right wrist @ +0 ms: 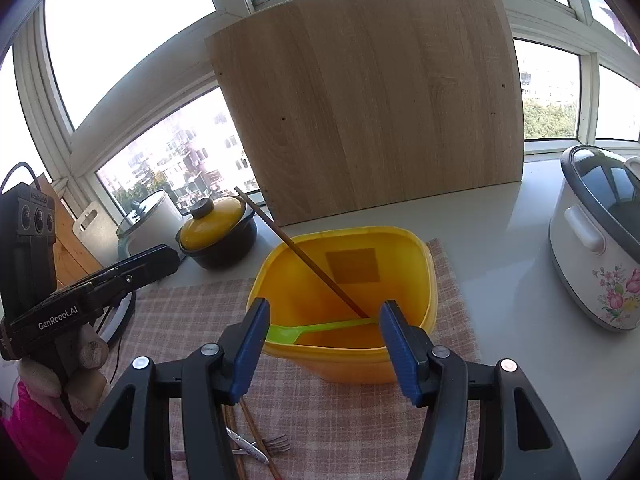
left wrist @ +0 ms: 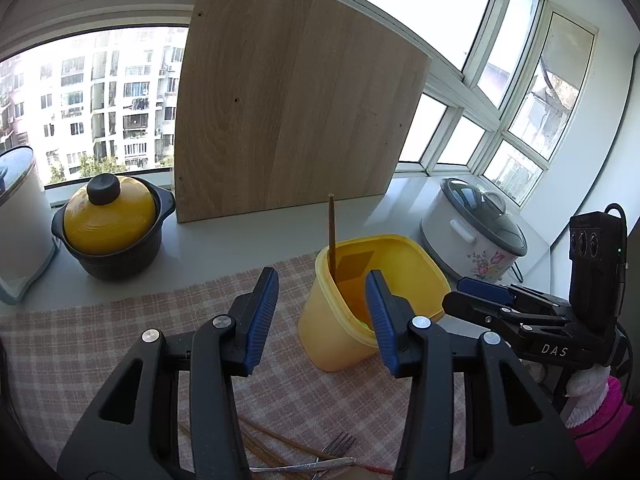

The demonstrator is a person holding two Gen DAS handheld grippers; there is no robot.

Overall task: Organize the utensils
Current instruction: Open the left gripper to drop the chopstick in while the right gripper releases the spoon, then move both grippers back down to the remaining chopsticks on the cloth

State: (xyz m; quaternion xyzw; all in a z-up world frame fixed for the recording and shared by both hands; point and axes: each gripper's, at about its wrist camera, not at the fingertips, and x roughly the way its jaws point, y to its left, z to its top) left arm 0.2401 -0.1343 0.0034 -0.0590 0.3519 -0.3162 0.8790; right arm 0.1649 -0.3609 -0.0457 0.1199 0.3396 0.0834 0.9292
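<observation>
Both jaws open and empty over the yellow tub (right wrist: 344,312), utensils partly sorted.

Left gripper (left wrist: 322,320): jaws apart, nothing between the blue ribbed pads, hovering just short of the tub's near-left rim. Right gripper (right wrist: 322,340): jaws spread wider, straddling the tub's near rim, no contact visible. Tub is smooth plastic with a rounded-square mouth, sitting near the far edge of the checked cloth (right wrist: 348,432) on the grey desk (right wrist: 520,288). Inside: a brown chopstick (right wrist: 300,252) leaning up over the far-left rim, and a green plastic spoon (right wrist: 308,330) lying across the bottom. More chopsticks (left wrist: 276,446) and a metal fork (left wrist: 338,444) lie loose on the cloth's near edge, under the grippers. Upright wood-grain board (right wrist: 372,100) closes off the back; lidded black pot (right wrist: 218,236) far left, white floral cooker (right wrist: 600,240) right. Open cloth on the tub's left.
</observation>
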